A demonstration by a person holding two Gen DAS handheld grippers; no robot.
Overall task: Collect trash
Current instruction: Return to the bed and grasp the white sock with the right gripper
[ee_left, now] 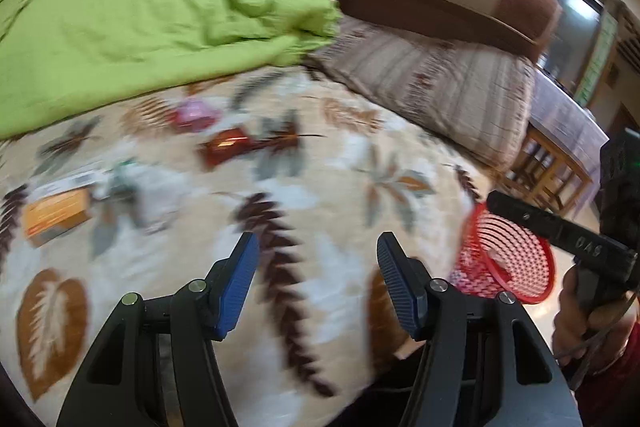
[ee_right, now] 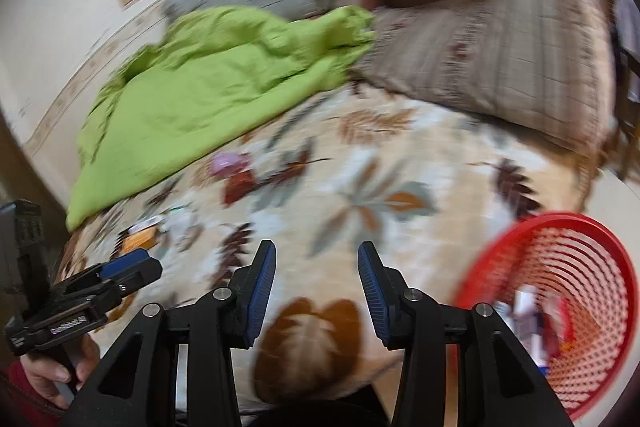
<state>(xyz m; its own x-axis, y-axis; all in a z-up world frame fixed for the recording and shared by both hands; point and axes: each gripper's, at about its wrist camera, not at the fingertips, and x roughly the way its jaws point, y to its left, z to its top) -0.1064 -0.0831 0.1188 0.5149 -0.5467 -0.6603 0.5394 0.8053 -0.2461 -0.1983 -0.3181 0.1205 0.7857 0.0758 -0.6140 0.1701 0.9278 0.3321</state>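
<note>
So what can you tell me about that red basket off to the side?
The red basket looks like plastic, round, with a solid rim and lattice walls full of small holes. It sits beside the bed's edge, apparently on the floor, to the right of the leaf-patterned blanket, its mouth tipped toward the right camera. A few pieces of trash already lie inside, too blurred to identify. Neither gripper touches it.
</note>
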